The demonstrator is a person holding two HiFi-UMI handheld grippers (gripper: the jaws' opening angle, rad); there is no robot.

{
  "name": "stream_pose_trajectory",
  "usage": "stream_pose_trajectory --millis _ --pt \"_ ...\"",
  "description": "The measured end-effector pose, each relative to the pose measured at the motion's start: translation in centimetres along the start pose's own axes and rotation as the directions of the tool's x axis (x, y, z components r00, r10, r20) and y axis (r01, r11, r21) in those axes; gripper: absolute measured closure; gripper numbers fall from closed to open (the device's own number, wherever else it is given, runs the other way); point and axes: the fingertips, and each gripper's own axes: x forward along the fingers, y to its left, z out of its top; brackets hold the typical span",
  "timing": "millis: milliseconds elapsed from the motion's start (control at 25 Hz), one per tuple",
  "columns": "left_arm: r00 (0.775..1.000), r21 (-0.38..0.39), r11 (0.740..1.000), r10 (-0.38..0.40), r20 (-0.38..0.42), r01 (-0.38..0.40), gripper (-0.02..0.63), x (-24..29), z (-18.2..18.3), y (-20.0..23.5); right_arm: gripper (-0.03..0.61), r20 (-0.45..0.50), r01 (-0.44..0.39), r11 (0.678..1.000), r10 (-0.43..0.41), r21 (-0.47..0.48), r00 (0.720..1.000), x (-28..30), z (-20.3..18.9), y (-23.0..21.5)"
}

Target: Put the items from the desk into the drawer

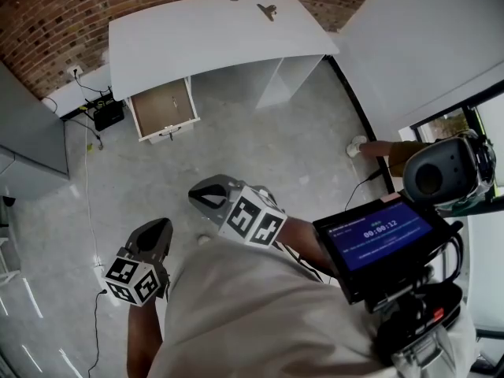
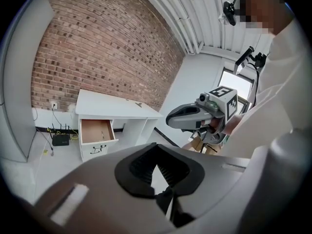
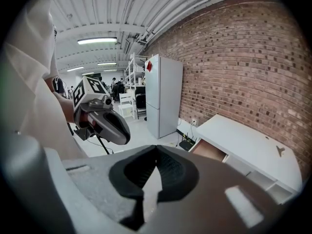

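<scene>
Counter (image 1: pixel 205 34): smooth, matt white board. Drawer (image 1: pixel 163 105): white front, brown wood-look bottom. Wall (image 1: pixel 47 14): rough red-brown brick. Floor (image 1: pixel 268 140): mottled grey concrete with a faint sheen. Left tongs (image 2: pixel 157 149) and right tongs (image 3: pixel 156 150): matt grey plastic shells, black ribbed pads (image 2: pixel 142 168). Shirt (image 1: pixel 260 321): pale woven cloth.

From well back my head camera looks steeply down on the desk (image 1: pixel 213 34) and open drawer (image 1: pixel 164 107), which the cameras on the left gripper (image 1: pixel 151 239) and right gripper (image 1: pixel 211 197) also face, seemingly from lower down
</scene>
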Motion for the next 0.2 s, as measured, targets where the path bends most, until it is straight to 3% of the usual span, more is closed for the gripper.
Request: stream_pose_trajectory --millis 200 --pt "1.000 0.001 1.000 0.000 -0.002 0.000 0.606 -0.09 -0.25 -0.13 0.577 -0.004 0.005 1.000 -0.005 -0.015 1.000 0.08 0.10 -0.21"
